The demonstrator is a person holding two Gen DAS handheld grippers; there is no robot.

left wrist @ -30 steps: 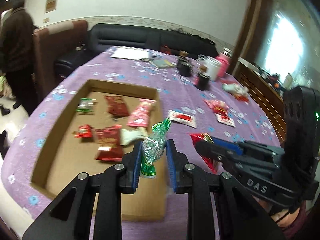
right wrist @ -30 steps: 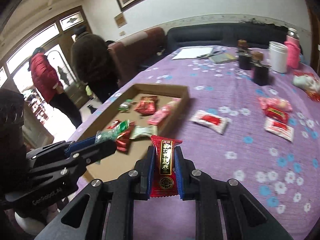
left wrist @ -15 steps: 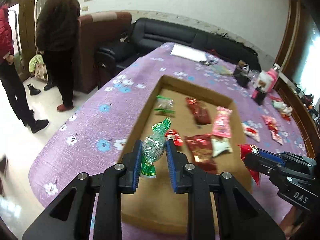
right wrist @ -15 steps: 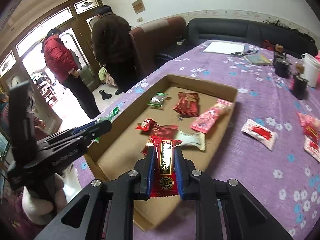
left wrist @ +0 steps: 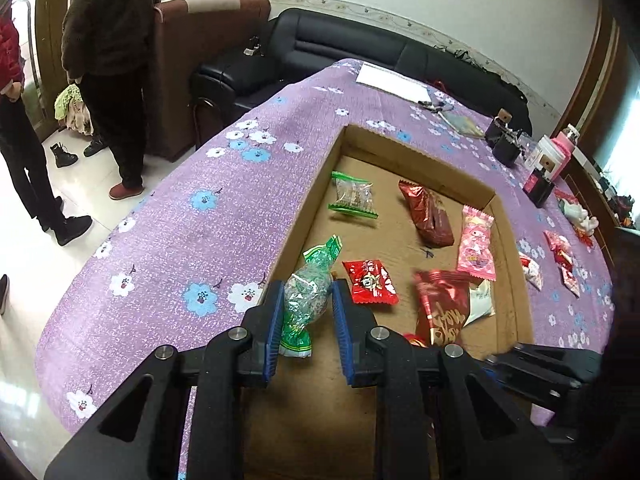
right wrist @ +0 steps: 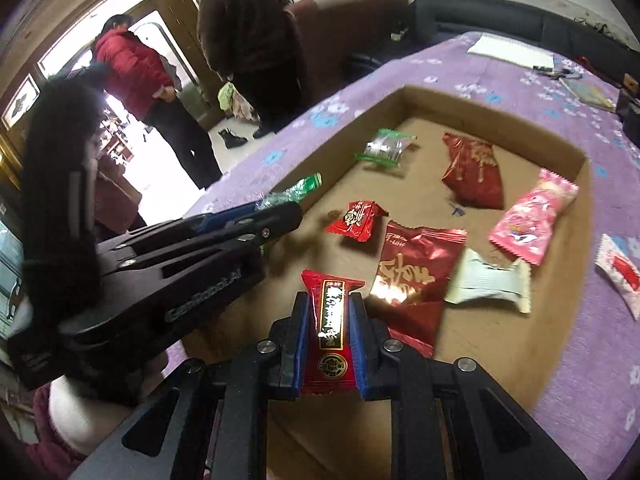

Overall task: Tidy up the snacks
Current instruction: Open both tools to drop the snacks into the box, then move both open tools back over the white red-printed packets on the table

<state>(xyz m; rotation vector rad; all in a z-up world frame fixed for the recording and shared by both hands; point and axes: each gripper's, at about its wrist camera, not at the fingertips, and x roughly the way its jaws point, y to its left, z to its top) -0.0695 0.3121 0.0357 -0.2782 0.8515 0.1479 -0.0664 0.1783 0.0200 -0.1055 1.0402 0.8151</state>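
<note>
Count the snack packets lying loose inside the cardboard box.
6: green-edged packet far left, dark red bag beyond centre, pink packet right, small red packet, red foil bag, white packet. Some may be hidden behind the jaws.

The cloth [left wrist: 208, 216] is purple with white and blue flowers. The tray [left wrist: 400, 236] is plain brown card. In it lie a pink packet [left wrist: 476, 246], a dark red bag [left wrist: 430, 216] and a clear packet [left wrist: 354, 199] edged green. The held candy [left wrist: 308, 300] is green and clear; the held bar [right wrist: 330, 336] is red (a black, gold-lettered strip down the middle).
</note>
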